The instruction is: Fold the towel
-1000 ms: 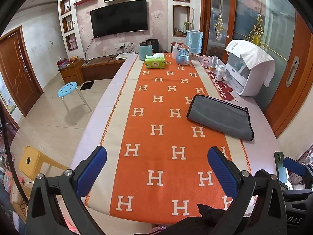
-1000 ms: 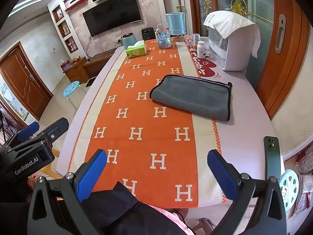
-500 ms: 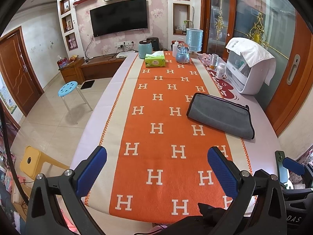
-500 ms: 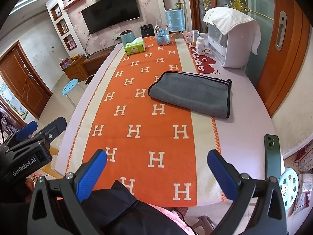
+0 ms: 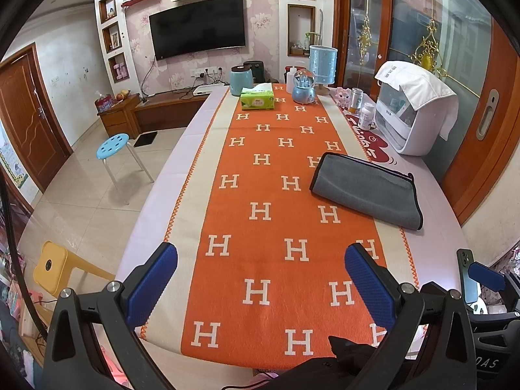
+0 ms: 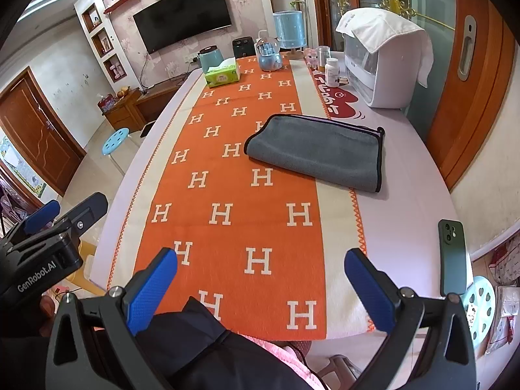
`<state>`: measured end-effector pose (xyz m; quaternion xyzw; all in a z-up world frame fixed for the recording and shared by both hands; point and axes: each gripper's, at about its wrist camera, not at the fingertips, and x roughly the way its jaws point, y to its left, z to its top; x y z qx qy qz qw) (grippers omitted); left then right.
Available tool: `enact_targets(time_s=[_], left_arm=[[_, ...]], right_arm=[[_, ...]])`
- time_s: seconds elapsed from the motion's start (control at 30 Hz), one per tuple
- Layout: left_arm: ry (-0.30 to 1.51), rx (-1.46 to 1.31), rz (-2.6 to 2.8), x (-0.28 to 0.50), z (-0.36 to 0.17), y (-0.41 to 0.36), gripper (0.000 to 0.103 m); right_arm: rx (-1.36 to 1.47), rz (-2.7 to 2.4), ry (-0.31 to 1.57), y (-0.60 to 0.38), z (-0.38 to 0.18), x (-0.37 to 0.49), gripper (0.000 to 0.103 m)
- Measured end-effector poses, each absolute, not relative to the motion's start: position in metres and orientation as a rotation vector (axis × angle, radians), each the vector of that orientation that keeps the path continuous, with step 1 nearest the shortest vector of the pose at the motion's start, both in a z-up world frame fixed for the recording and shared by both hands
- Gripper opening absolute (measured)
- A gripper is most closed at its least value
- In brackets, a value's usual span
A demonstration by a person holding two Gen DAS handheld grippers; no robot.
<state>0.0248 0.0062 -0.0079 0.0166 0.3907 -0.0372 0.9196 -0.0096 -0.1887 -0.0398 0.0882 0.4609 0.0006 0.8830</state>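
A grey towel (image 5: 367, 190) with black trim lies folded flat on the right side of the long table, half on the orange runner (image 5: 276, 214). It also shows in the right wrist view (image 6: 317, 152). My left gripper (image 5: 260, 279) is open and empty, held above the table's near end, well short of the towel. My right gripper (image 6: 260, 282) is open and empty too, near the front edge. The left gripper's body (image 6: 48, 243) shows at the left of the right wrist view.
A green phone (image 6: 451, 256) lies at the table's near right edge. A white appliance (image 5: 412, 113), bottles (image 5: 367, 115), a tissue box (image 5: 257, 100), a kettle (image 5: 241, 79) and a snow globe (image 5: 304, 89) stand at the far end. Stools (image 5: 117, 143) stand on the floor at left.
Both grippers have drawn back and risen slightly from the table; the towel sits a bit farther off in both views. The towel itself has not moved.
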Motion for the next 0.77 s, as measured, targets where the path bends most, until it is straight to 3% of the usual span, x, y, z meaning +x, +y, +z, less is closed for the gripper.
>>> enact_targets(time_s=[0.77], left_arm=[[0.82,0.039,-0.075,0.014,-0.021,0.001,0.102]], right_arm=[[0.186,0.001,0.966,-0.19,-0.042,-0.011,0.103]])
